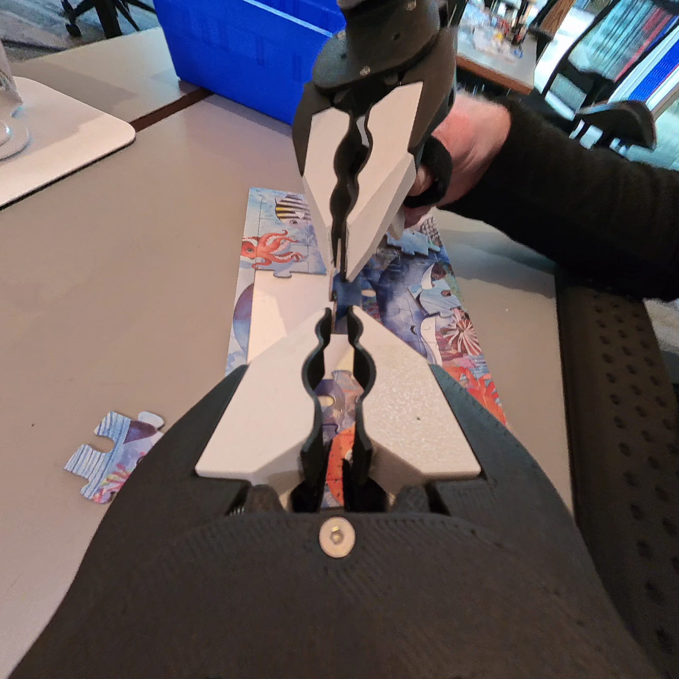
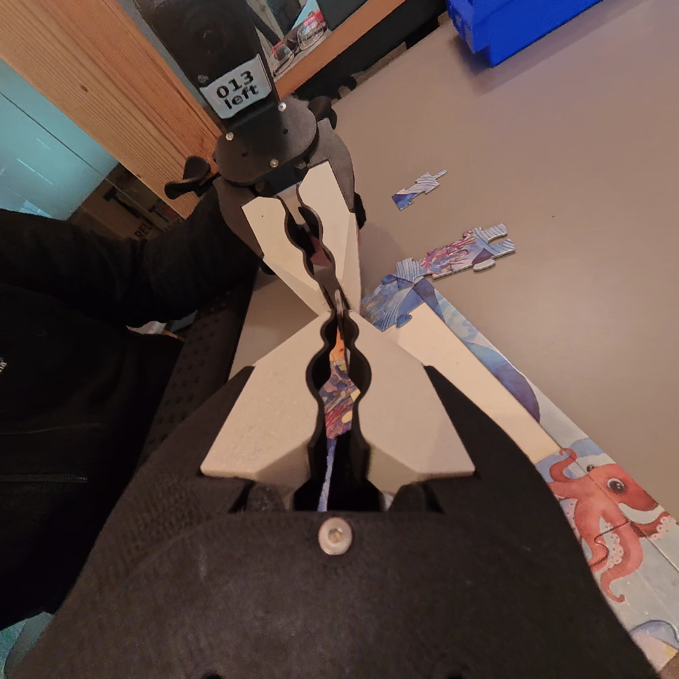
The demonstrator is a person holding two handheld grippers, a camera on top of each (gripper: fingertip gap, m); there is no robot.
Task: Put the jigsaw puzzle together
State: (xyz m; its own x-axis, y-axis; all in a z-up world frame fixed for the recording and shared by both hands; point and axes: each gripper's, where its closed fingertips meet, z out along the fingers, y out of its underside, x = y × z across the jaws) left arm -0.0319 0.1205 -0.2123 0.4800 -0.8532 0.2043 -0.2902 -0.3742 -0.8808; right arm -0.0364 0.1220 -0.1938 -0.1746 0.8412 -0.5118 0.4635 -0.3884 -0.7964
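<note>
Meeting tip to tip above the half-built puzzle (image 1: pixel 422 294), the left tongs (image 1: pixel 340 312) and right tongs (image 1: pixel 340 273) both pinch one blue piece (image 1: pixel 343 290). The left wrist view alone shows a loose piece (image 1: pixel 110 452) on open tabletop (image 1: pixel 128 294) beside a blue bin (image 1: pixel 250 47). The right wrist view adds two more stray pieces (image 2: pixel 466 251) on bare tabletop beyond the puzzle's edge.

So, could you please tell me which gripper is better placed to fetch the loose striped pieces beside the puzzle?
Probably left: the striped pieces lie close beside the left gripper, whereas the right gripper reaches in from across the puzzle, pinching a blue piece.
</note>
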